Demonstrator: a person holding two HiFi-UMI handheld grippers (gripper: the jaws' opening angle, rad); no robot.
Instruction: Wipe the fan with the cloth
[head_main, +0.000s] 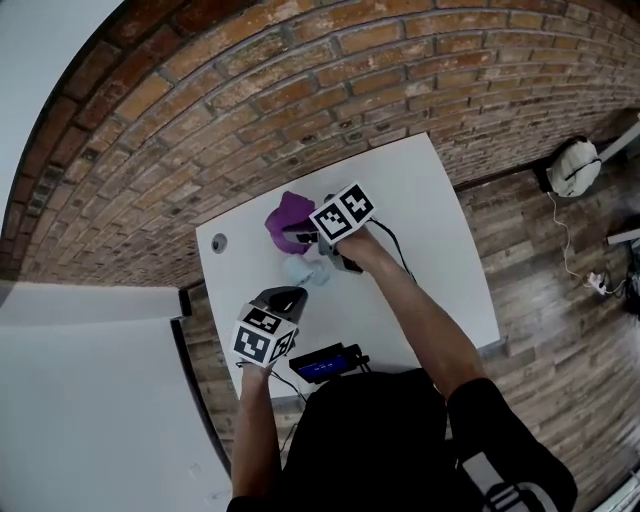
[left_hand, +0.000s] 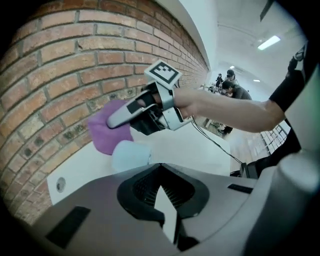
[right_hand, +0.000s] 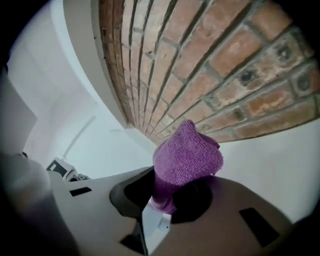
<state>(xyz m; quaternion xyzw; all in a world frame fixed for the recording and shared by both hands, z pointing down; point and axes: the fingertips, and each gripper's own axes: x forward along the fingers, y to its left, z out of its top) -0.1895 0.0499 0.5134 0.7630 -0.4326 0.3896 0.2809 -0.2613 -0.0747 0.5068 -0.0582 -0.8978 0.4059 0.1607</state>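
On the white rectangular table (head_main: 440, 250), the right gripper (head_main: 308, 237) is clamping the bunched purple knit cloth (right_hand: 186, 157) at eleven o'clock of the small pale-blue fan (head_main: 304, 270) — the left gripper (head_main: 284, 298), closed on nothing at seven o'clock, is not bracing it — so wiping is probably risking a skid or topple.

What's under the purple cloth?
The cloth, clamped in the right claw, is over the white table. The pale-blue fan shows beside it; anything directly beneath is covered.

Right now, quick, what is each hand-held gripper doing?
Left hand-held gripper: shut, holding nothing.
Right hand-held gripper: shut on the purple cloth.
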